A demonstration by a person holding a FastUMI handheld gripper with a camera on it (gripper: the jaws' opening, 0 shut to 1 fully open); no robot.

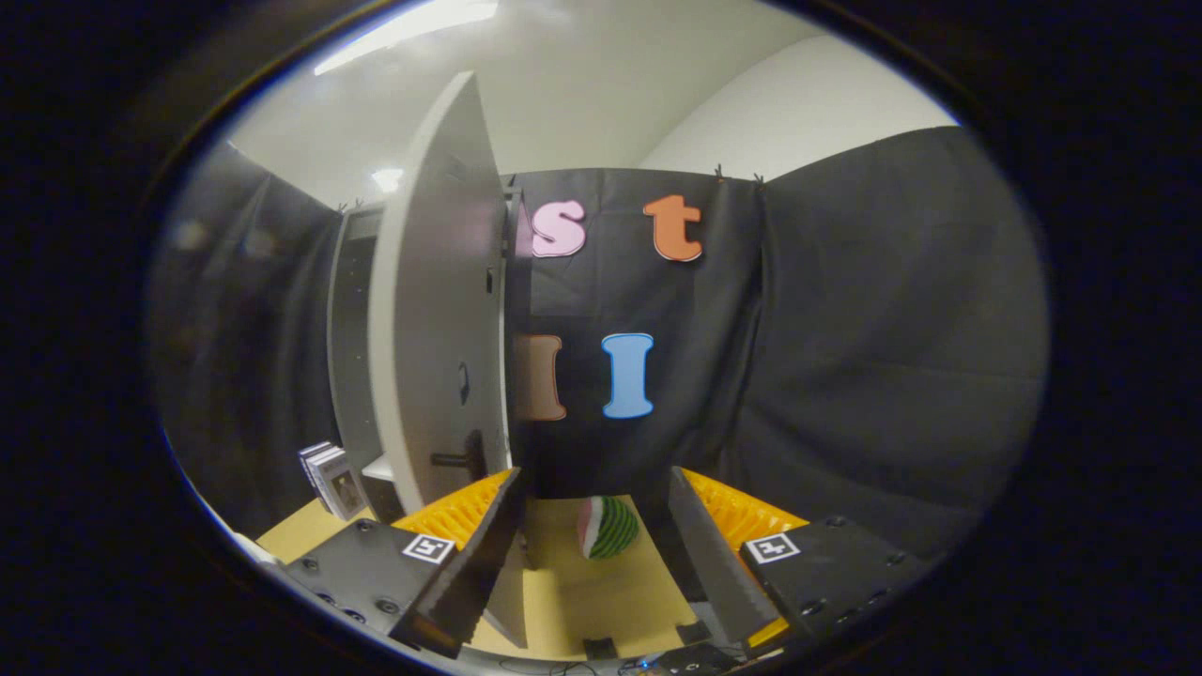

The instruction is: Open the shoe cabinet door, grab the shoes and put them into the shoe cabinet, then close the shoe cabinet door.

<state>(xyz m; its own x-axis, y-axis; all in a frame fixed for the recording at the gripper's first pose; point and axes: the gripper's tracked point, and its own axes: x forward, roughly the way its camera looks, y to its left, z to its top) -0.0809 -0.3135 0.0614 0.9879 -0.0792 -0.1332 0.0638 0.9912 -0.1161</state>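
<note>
The tongs (593,554) point level across the floor (601,601), fingers spread wide apart, gripping nothing. The white shoe cabinet door (432,310) stands swung open just ahead of the left finger (470,573), its dark handle (460,458) low. A watermelon-patterned ball (608,528) rests beyond the fingers.

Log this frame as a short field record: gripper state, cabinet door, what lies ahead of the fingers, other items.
gripper: open, fingers apart, holding nothing
cabinet door: swung open, seen nearly edge-on, dark handle near its lower part
ahead of fingers: watermelon-slice shaped object on the tan surface
other items: small boxes standing beside the cabinet base
shoes: cannot tell
</note>
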